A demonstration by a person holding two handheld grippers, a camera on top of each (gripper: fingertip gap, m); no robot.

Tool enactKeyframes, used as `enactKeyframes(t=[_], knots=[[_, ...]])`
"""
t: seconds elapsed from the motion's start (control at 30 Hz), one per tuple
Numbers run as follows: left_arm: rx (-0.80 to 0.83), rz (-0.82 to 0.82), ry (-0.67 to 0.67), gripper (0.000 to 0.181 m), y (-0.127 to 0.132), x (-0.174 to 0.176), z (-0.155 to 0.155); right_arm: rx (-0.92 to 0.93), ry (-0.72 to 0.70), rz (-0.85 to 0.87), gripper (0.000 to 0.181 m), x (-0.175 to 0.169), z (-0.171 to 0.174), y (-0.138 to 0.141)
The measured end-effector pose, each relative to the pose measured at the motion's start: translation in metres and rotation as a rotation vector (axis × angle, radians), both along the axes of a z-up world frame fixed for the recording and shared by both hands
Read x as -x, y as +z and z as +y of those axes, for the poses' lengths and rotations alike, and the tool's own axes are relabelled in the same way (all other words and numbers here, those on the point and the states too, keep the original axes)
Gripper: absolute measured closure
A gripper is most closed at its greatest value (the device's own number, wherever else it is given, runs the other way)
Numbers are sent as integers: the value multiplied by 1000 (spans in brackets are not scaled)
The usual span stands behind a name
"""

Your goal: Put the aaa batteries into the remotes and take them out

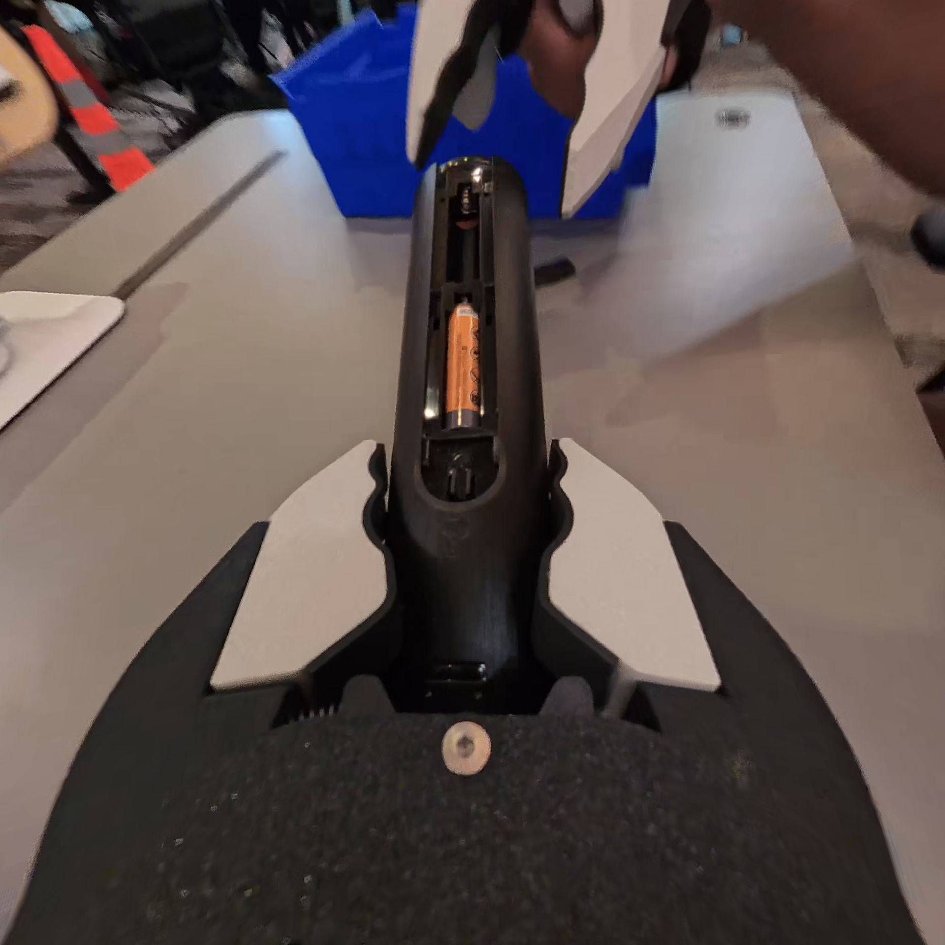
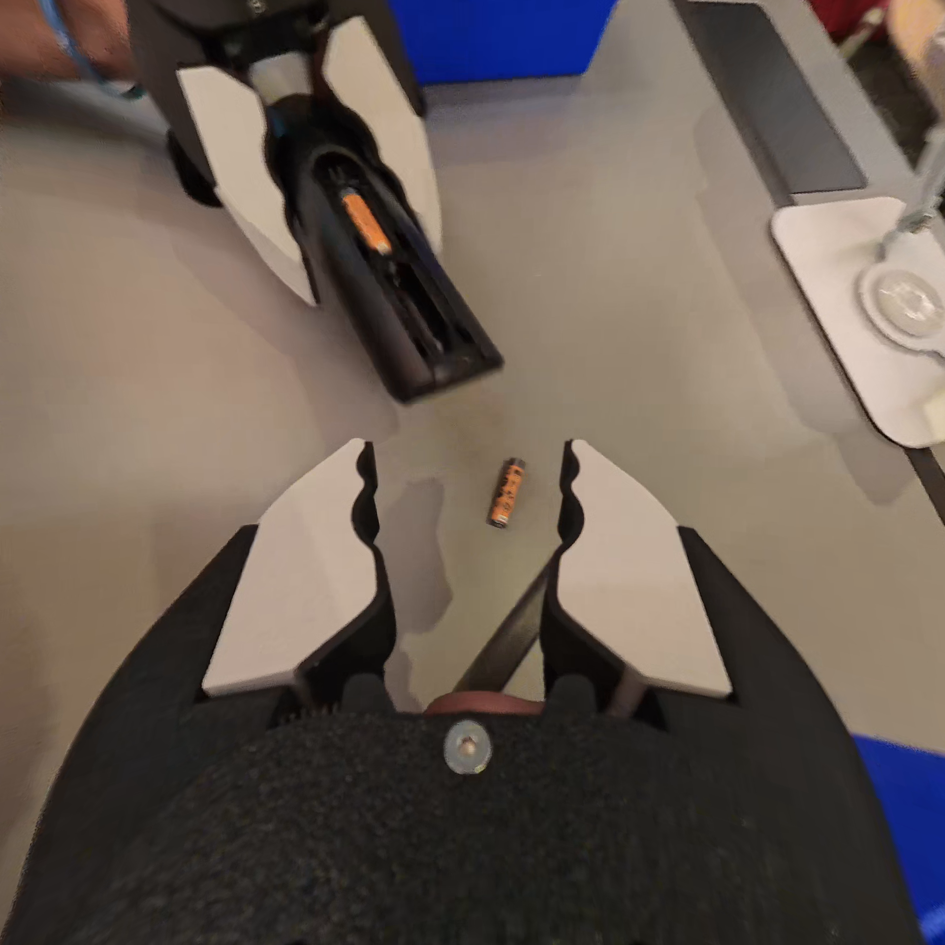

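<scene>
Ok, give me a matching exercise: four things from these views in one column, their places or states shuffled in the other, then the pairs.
1. left gripper
2. right gripper
3. loose battery
4. bin

A. lying on the table
B. blue, behind the remote
C. open, empty
D. shut on the remote

Pairs: 1-D, 2-C, 3-A, 4-B

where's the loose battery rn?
In the right wrist view, the loose battery lies on the grey table, between the open right gripper fingers, nearer the right one, just short of the remote.
</scene>
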State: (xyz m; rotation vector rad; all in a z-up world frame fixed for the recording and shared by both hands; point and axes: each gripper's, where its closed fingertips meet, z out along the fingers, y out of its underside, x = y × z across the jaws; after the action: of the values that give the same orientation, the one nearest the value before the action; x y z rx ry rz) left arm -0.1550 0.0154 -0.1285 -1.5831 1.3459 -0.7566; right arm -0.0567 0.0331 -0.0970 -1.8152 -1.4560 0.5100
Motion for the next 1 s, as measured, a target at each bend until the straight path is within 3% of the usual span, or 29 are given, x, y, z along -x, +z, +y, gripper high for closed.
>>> enactKeyframes(t=[0.13, 0.33, 0.57, 0.7, 1.0], knots=[[45, -191, 70, 121, 20, 10, 6, 61, -132, 18, 115, -16, 15, 3], [40, -174, 224, 121, 16, 25, 30, 153, -184, -151, 119, -8, 18, -51], [152, -232, 166, 121, 16, 22, 25, 192, -235, -263, 135, -5, 24, -85], [142, -176, 146, 121, 9, 20, 22, 174, -242, -337, 149, -9, 27, -87], [147, -146, 122, 121, 5, 21, 21, 230, -166, -435, 156, -6, 40, -90]])
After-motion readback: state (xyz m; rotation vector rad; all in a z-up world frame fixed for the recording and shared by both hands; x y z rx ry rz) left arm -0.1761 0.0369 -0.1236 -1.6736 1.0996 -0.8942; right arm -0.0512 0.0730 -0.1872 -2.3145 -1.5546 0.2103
